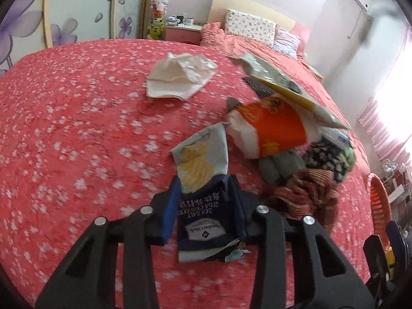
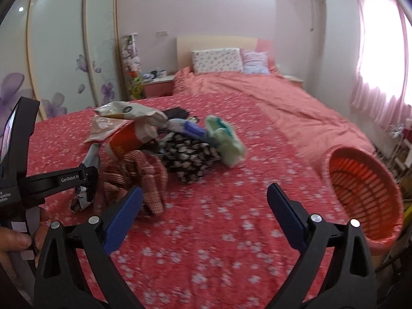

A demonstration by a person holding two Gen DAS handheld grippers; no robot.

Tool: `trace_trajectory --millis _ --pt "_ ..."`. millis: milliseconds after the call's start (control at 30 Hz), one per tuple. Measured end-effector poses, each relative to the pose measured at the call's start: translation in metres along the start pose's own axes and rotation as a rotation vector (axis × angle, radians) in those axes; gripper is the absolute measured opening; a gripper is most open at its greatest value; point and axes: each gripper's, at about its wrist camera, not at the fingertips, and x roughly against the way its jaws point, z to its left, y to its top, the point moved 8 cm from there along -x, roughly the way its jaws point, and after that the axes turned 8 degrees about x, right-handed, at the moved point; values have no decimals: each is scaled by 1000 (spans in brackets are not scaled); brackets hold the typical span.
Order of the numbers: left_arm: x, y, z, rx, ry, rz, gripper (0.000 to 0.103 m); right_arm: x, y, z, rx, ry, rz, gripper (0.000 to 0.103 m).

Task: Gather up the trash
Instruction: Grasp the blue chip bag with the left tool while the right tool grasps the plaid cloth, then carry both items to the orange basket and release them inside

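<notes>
Left wrist view: left hand-held gripper (image 1: 204, 193) clamped on cracker wrapper (image 1: 203, 177), above bed (image 1: 77, 128). Right hand-held gripper (image 2: 204, 206) spread apart, nothing held. Beyond: orange cup (image 1: 273, 128), clothes pile (image 2: 185, 154), crumpled tissue (image 1: 180, 77). Orange basket (image 2: 365, 190) at bed edge.

The bed cover (image 2: 231, 231) is red with small white flowers. The cracker bag (image 1: 203, 193) is dark blue and light blue. The cup (image 1: 275, 126) is orange. The basket (image 2: 365, 195) is orange-red. The gripper pads (image 2: 123, 216) are blue.
</notes>
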Motion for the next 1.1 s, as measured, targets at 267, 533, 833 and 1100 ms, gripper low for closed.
trace_trajectory --millis 267,533,833,1100 --pt "-10 0 -4 -71 0 7 40 -19 -2 6 -69 70 51 74" --pt "4 19 45 -19 40 -32 37 -23 1 32 -36 140 54 65" --pt "11 20 80 37 64 -33 38 -49 -6 48 -20 130 136 52" --pt "20 16 72 25 33 -41 38 -25 -6 38 -49 149 114 10"
